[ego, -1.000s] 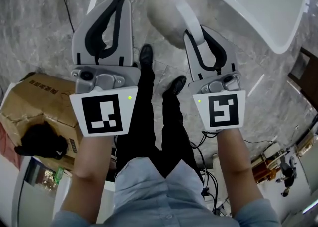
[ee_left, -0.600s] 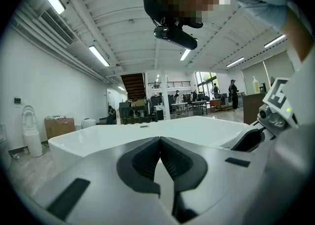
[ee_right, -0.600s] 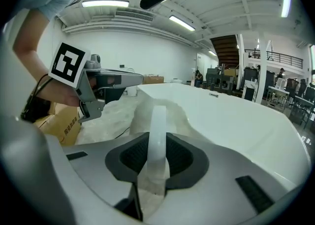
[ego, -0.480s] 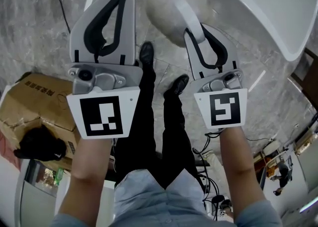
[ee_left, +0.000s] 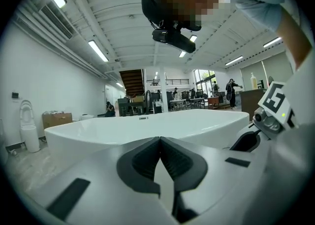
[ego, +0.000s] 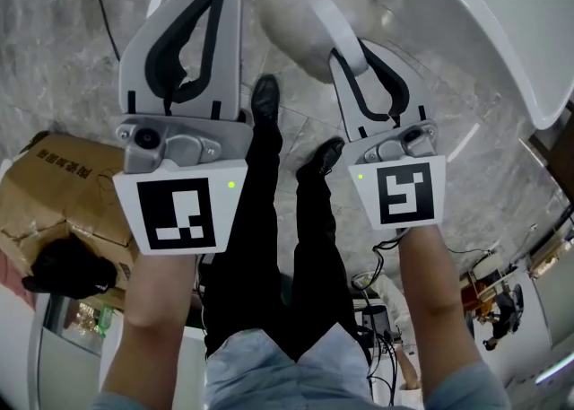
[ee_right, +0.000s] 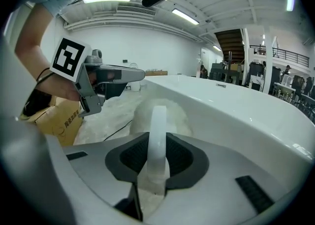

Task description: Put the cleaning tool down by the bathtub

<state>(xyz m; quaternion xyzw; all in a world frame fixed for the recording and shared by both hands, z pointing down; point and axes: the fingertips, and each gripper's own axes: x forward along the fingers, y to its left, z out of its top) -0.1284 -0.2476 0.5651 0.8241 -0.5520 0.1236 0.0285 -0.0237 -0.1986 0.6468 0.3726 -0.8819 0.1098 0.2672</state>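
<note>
here we hold the right gripper [ee_right: 157,145] closed on the cleaning tool [ee_right: 158,120], pads pressing its white handle [ego: 339,27] from both sides. the fluffy head [ego: 300,9] projects ahead of the jaws, over the marble floor [ego: 72,58]; we cannot tell whether it touches. the bathtub [ego: 502,13] stands just right of the tool. the left gripper [ee_left: 159,143], left of the tool, is closed with nothing between its jaws.

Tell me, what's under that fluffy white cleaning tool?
Marbled floor shows around the cleaning tool, beside the bathtub. The patch directly beneath its fluffy head is covered, so contact can't be judged.
</note>
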